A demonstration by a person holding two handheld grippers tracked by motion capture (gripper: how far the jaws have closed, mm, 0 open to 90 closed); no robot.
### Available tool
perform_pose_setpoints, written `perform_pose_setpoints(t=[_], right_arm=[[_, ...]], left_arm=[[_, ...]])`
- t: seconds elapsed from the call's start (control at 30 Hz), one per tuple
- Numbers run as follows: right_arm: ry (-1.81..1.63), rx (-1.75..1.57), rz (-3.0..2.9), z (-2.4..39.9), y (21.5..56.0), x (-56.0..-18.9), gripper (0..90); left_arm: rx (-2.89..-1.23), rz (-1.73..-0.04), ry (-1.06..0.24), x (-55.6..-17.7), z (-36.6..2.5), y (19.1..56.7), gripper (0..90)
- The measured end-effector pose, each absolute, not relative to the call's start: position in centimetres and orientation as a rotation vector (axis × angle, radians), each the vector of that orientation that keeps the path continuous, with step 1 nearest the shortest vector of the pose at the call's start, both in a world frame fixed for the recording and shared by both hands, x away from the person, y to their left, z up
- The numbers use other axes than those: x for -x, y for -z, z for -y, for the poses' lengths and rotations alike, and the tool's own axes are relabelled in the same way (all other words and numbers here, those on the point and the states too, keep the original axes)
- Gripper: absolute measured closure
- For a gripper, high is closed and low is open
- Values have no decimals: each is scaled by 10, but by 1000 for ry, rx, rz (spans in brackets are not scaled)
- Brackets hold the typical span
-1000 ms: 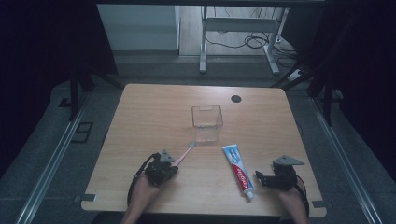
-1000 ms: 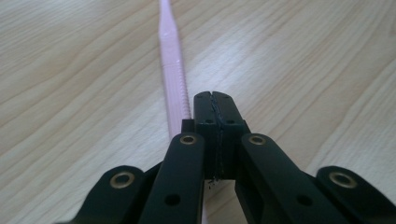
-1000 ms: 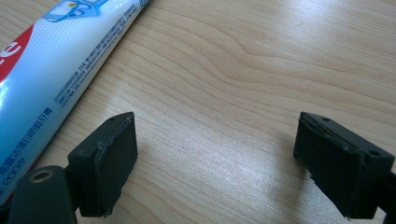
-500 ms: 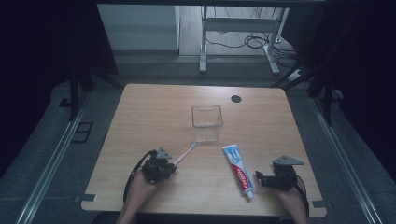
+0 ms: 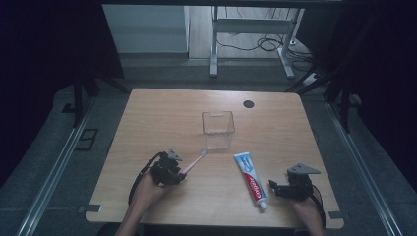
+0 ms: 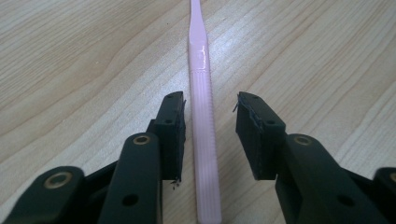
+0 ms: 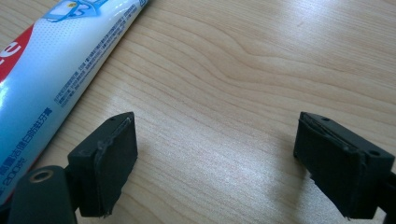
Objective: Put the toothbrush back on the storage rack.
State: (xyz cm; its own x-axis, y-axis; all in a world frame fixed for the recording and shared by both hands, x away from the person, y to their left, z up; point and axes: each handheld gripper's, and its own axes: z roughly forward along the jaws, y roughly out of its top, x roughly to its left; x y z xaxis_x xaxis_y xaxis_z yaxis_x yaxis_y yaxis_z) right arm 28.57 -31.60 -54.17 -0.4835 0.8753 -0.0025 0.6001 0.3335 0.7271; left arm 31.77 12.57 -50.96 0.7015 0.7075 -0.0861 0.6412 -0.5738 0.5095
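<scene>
At the lower left of the high view, the left hand-held gripper [image 5: 178, 169] sits low on the light wooden worktop [image 5: 162, 110], with the slim pink plastic toothbrush [image 5: 195, 161] running from it up-right toward the clear square plastic container [image 5: 217, 129] at frame centre. In the left gripper view the jaws have just been opening; they stand narrowly apart with the toothbrush handle [image 6: 204, 140] lying between them, a gap on each side, pads not pressing, handle flat on the wood. The right hand-held gripper [image 5: 275, 187], lower right of the high view, stands wide with nothing between its jaws; the red, white and blue toothpaste tube [image 5: 251, 178] lies just beside it, seen at the upper left of the right gripper view [image 7: 56, 70].

Progress, judged: early. Nothing is lifted, the container looks empty, and both toothbrush and tube lie on the worktop outside it. A likely next step is closing on the handle, but the widening jaws could equally mean a release.

Hard to read: bristle head tiny in the high view and cut off at the top edge of the left gripper view; tube cap and print blurred; the small dark round spot [image 5: 249, 103] upper right of the worktop unidentifiable.
</scene>
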Motion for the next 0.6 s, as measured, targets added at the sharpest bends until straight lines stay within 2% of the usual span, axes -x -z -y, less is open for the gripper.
perform_pose_setpoints(t=[0.3, 0.6], right_arm=[[-950, -1307, -2209, 316, 542, -286, 132], [-951, -1308, -2209, 316, 542, -286, 131]], left_arm=[[-2495, -1027, -111, -338, -109, 508, 550], [-2588, -1042, -88, -357, -92, 505, 572]])
